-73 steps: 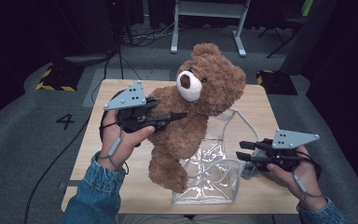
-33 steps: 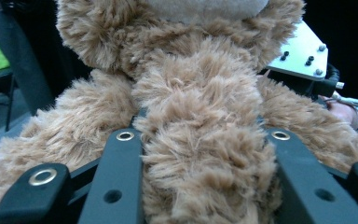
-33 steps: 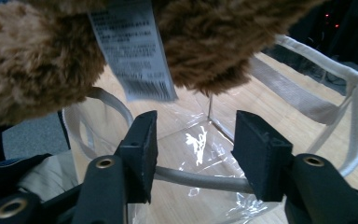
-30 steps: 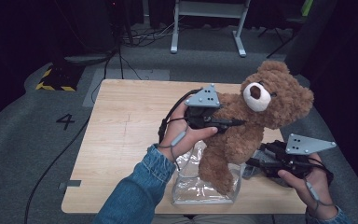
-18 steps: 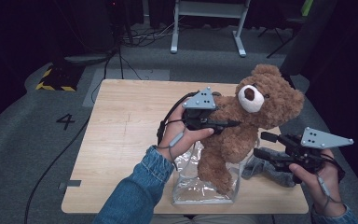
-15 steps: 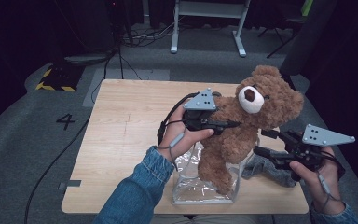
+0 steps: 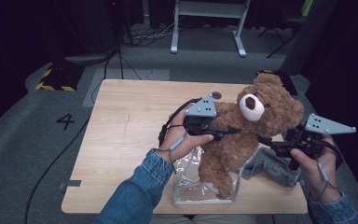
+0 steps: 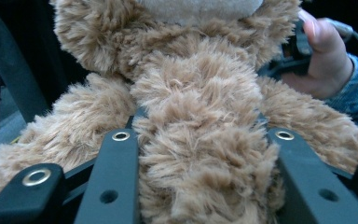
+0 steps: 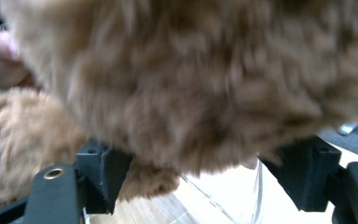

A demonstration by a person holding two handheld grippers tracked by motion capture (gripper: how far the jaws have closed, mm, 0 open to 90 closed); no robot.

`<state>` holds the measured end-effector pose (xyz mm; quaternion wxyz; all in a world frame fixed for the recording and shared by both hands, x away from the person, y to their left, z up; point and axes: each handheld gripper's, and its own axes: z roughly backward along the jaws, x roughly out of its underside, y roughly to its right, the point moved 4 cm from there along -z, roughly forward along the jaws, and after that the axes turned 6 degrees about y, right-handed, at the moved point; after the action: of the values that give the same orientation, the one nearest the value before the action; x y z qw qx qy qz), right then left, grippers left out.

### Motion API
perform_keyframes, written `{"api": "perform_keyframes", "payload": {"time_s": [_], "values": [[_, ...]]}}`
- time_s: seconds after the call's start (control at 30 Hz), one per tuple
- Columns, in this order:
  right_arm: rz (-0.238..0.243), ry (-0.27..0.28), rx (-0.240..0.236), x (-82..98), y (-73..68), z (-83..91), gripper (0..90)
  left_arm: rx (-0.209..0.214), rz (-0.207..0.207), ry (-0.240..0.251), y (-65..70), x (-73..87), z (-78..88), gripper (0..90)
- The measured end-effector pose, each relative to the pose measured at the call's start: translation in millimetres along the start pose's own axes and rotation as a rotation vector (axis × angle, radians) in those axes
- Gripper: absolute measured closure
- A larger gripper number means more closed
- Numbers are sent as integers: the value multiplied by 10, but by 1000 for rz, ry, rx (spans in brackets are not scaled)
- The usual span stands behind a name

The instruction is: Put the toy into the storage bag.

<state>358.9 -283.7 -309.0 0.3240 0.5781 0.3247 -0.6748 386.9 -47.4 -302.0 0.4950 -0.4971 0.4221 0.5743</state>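
A brown teddy bear [image 7: 235, 144] hangs upright over the table's right half, with its legs down inside a clear plastic bag [image 7: 189, 189]. My left gripper [image 7: 230, 131] is shut on the teddy bear's torso; in the left gripper view fur [image 8: 200, 177] bulges between the two jaws. My right gripper [image 7: 262, 139] reaches in from the right at the bear's side and is open. In the right gripper view its jaws stand wide apart below blurred fur [image 9: 205, 84], with the bag's clear rim [image 9: 256, 186] under them.
A grey cloth [image 7: 270, 165] lies crumpled on the wooden table [image 7: 130, 121] beneath my right gripper. The table's left half is bare wood. A white frame stands on the floor beyond the far edge. The other hand [image 8: 326, 56] shows behind the bear.
The bear went from the table's middle to its right side, then sank and leaned slightly left. My right gripper rose off the cloth and came in against the bear's side.
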Motion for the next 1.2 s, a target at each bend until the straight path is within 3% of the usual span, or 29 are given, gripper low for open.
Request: {"api": "perform_keyframes", "payload": {"time_s": [0.2,0.23,0.4,0.43,0.57,0.63,0.73,0.87,0.97,1.2], "values": [[40,16,-11,-85,0,-39,215,8,-16,-21,5,21,-31,604],[52,29,-23,-134,-19,-79,173,5,-41,-52,19,26,-50,598],[64,7,-12,-169,-59,-183,122,-15,-69,-106,45,38,-90,589],[101,-9,1,-176,-83,-234,167,-21,-66,-113,42,45,-83,586],[142,-27,-2,-214,-116,-253,374,-38,-41,-110,19,47,-40,545],[192,-26,6,-238,-148,-263,504,-55,-37,-101,12,34,-25,506],[264,-20,12,-290,-201,-245,621,-59,-23,-82,9,9,5,429],[280,2,19,-349,-218,-209,655,-69,-3,-28,7,-71,99,366],[314,-6,60,-389,-219,-172,661,-82,16,16,16,-148,258,359],[334,20,137,-467,-206,-77,659,-126,7,35,10,-199,487,346]]}}
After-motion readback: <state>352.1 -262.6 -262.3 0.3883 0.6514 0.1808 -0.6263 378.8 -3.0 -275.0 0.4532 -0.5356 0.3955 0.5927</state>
